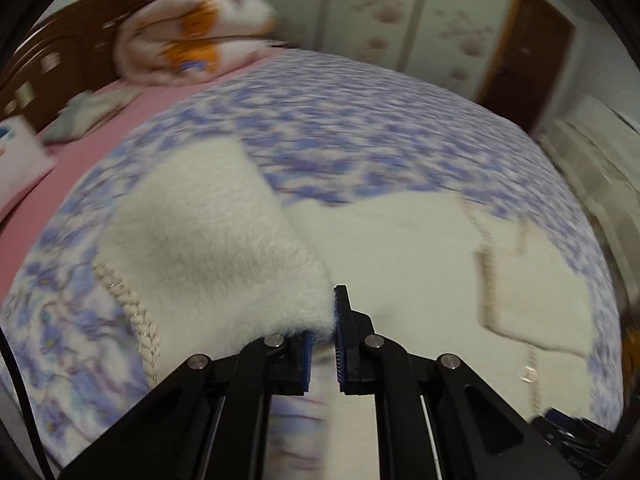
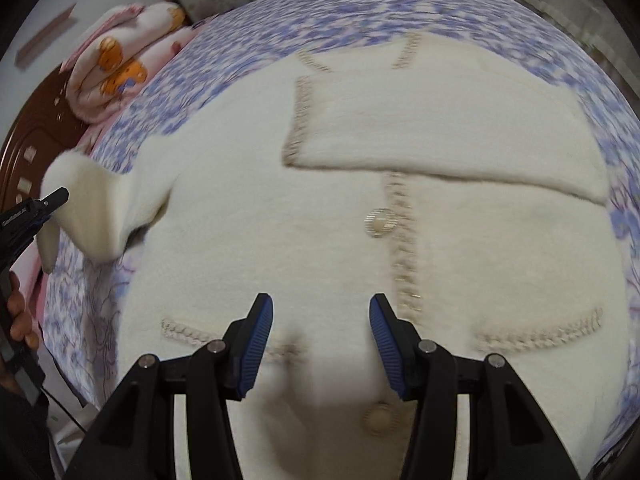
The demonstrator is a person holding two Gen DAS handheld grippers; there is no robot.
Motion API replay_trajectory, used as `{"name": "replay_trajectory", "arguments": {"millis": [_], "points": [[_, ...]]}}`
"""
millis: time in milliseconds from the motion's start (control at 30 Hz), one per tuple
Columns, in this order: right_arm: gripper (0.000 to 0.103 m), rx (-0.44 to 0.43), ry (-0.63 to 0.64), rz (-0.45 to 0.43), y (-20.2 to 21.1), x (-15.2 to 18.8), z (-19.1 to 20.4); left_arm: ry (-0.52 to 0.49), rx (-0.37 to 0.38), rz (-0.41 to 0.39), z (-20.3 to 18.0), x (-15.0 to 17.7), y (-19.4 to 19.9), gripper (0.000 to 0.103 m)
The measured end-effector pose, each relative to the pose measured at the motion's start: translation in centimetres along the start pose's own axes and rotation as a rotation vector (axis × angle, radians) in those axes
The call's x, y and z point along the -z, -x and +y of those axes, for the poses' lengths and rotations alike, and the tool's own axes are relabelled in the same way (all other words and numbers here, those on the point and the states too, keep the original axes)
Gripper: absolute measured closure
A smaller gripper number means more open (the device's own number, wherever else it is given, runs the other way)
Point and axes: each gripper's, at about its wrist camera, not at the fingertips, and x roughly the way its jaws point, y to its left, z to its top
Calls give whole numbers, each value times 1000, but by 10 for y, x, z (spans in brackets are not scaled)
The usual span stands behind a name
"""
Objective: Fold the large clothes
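Note:
A cream fuzzy cardigan with beige braided trim and round buttons lies front-up on a bed with a blue floral cover. Its right sleeve is folded across the chest. My left gripper is shut on the left sleeve and holds it lifted off the bed; it also shows at the left edge of the right wrist view. My right gripper is open and empty, hovering over the cardigan's lower front between the two pocket trims.
A rolled pink blanket with orange bears lies at the head of the bed by a dark wooden headboard. A pink sheet shows beside the floral cover. Floral wardrobe doors stand behind.

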Motion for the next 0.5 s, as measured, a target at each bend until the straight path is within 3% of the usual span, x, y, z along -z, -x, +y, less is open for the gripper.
{"name": "replay_trajectory", "arguments": {"millis": [100, 200, 267, 333, 400, 500], "points": [[52, 0, -49, -18, 8, 3, -26, -77, 85, 60, -61, 18, -14, 96], [52, 16, -78, -24, 10, 7, -49, -155, 102, 136, -106, 48, -42, 94], [52, 18, -100, -15, 10, 12, -65, -182, 94, 210, -125, 70, -59, 87], [52, 22, -112, -5, 8, 16, -76, -179, 89, 251, -135, 86, -70, 59], [52, 27, -116, 0, 7, 18, -85, -176, 91, 245, -137, 95, -72, 46], [52, 28, -111, -11, 6, 20, -91, -155, 115, 230, -132, 98, -61, 37]]}}
